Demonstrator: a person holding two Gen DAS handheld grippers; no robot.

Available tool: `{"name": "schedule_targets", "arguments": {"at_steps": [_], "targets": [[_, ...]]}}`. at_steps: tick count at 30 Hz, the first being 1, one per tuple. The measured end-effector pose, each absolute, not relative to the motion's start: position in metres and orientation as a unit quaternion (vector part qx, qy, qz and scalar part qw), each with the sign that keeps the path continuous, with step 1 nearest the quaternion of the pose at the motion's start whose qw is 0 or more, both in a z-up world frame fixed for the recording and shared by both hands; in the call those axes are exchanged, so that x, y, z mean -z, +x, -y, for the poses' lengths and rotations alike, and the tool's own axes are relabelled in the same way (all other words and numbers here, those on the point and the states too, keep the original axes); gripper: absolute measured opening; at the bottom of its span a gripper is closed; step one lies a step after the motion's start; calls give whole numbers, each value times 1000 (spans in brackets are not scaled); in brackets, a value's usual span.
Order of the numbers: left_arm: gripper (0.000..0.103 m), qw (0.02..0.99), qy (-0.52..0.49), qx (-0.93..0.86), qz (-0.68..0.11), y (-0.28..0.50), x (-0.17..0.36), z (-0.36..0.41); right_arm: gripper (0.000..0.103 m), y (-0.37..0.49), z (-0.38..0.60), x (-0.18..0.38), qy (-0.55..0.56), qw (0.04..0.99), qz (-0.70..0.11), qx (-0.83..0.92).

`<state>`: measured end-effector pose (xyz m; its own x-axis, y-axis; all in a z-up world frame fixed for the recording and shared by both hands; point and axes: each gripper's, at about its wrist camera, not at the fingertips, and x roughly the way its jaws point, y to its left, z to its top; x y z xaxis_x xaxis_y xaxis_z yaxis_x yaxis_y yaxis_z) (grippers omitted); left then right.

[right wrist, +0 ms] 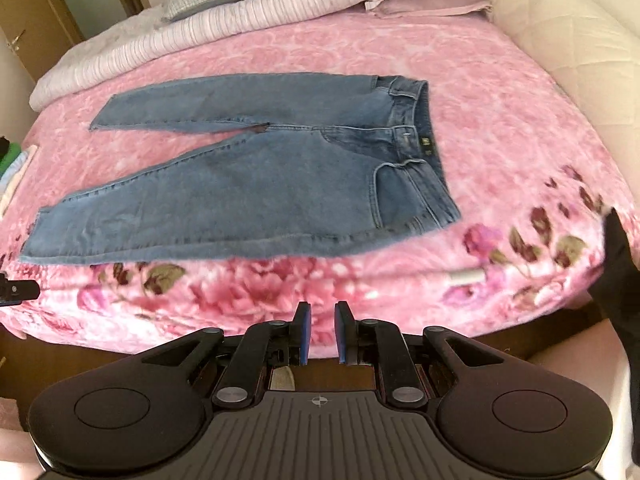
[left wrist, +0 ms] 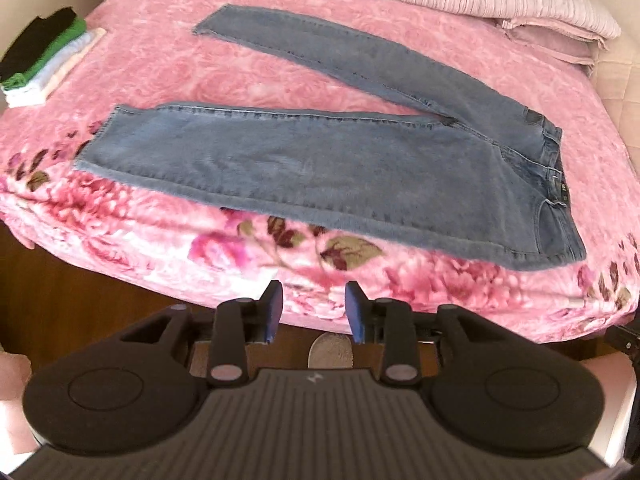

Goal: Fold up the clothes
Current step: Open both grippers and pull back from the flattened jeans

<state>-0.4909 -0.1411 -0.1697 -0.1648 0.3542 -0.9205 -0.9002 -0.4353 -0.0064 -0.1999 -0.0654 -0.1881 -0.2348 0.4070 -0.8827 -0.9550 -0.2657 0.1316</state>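
A pair of faded blue denim jeans (left wrist: 340, 160) lies spread flat on a bed covered by a plush pink blanket with a floral border (left wrist: 200, 80), the waistband toward the right side and the two legs splayed apart toward the left, the nearer leg running along the bed's front edge. The left tongs (left wrist: 314, 308) hang in front of that edge, blue-padded fingers (left wrist: 275, 308) apart and holding nothing. The right tongs (right wrist: 320, 330) sit likewise off the front of the bed, their fingers (right wrist: 304, 332) also parted, though by a narrower gap, and empty. At the far left of the bed rests a small stack of folded clothes (left wrist: 40, 60) (black on top, then green, then pale layers), well apart from the jeans. Pale pink ribbed bedding (right wrist: 200, 32) is bunched along the far side of the bed.
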Motion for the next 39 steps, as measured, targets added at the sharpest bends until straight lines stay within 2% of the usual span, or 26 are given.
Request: {"name": "schedule_targets", "arguments": {"at_steps": [10, 16, 29, 39], "targets": [[33, 453, -432, -732, -270, -467, 117, 193, 18, -199, 104, 145, -362, 483, -322, -729], [33, 462, -414, -739, -263, -462, 97, 206, 21, -201, 111, 136, -351, 481, -329, -733], [33, 452, -406, -748, -268, -464, 93, 223, 27, -204, 115, 139, -364, 479, -348, -719], [34, 434, -424, -742, -287, -468, 106, 242, 29, -201, 127, 146, -389, 476, -359, -703]]}}
